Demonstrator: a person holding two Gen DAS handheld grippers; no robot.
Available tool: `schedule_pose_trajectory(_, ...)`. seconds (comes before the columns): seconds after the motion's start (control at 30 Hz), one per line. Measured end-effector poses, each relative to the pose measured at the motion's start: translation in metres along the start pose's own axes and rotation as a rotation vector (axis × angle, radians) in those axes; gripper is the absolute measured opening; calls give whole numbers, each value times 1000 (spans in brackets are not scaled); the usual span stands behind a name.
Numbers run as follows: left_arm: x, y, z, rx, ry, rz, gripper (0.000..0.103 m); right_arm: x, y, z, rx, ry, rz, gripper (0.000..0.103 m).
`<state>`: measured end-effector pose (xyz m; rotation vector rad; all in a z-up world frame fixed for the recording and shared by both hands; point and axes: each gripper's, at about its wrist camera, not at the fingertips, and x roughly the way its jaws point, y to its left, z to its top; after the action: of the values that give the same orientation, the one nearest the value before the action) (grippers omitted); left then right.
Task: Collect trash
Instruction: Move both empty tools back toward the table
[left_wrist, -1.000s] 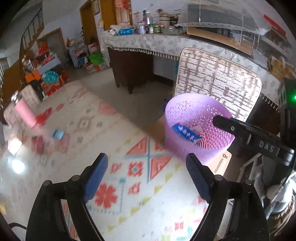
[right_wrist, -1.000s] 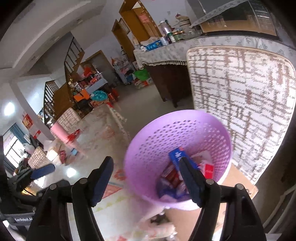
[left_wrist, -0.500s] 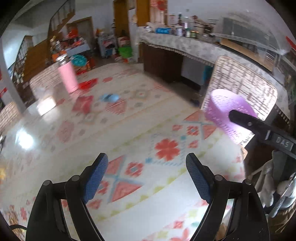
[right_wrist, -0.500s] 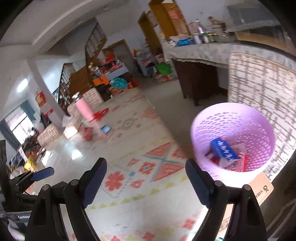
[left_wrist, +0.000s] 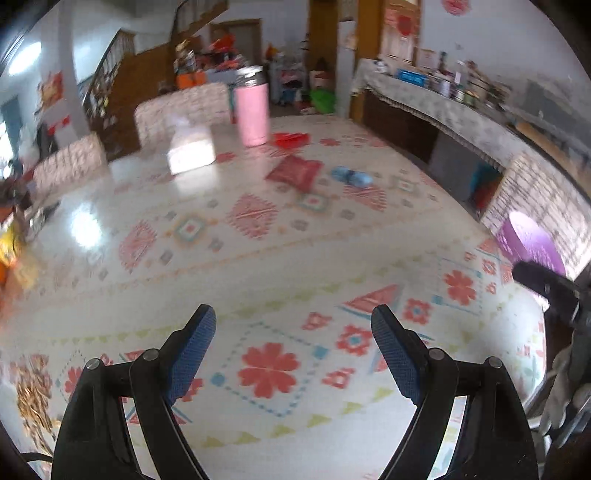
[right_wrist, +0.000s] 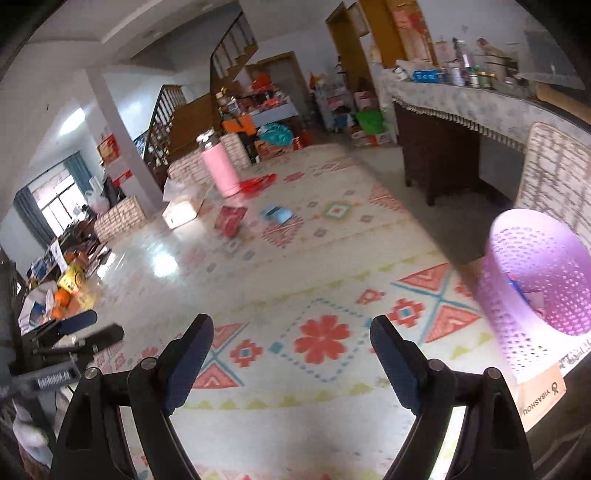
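Observation:
A purple perforated basket (right_wrist: 537, 284) with wrappers inside stands on a cardboard box at the table's right edge; its rim shows in the left wrist view (left_wrist: 530, 240). On the patterned tablecloth lie a red packet (left_wrist: 295, 171) (right_wrist: 231, 219), a blue wrapper (left_wrist: 351, 176) (right_wrist: 276, 214) and a red wrapper (left_wrist: 290, 138) (right_wrist: 258, 181) farther off. My left gripper (left_wrist: 293, 347) is open and empty above the cloth. My right gripper (right_wrist: 291, 349) is open and empty, left of the basket.
A pink tumbler (left_wrist: 252, 107) (right_wrist: 219, 168) and a white tissue box (left_wrist: 190, 147) (right_wrist: 181, 208) stand at the table's far side. Woven chair backs (right_wrist: 554, 173) ring the table. A sideboard (right_wrist: 461, 110) with jars stands behind.
Both grippers have swung left, away from the basket, toward the table's middle. The basket has slid to the right edge of both views. Both stay open.

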<state>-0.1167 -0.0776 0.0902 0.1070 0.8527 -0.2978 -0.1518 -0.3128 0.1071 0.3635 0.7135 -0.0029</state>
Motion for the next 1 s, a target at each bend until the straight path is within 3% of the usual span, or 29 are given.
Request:
schedule_pose_trajectory(0.27, 34, 31, 22, -59, 27, -8, 85, 35, 6, -2, -1, 60, 13, 90)
schedule_pose_trajectory(0.53, 89, 22, 69, -22, 92, 13, 85, 66, 4, -2, -10, 82, 53, 90)
schedule_pose_trajectory(0.67, 122, 18, 97, -35, 131, -14, 85, 78, 2, -2, -19, 80, 79, 90)
schedule_pose_trajectory(1.0, 205, 29, 164, -199, 224, -90, 85, 91, -10, -4, 26, 116, 170, 90)
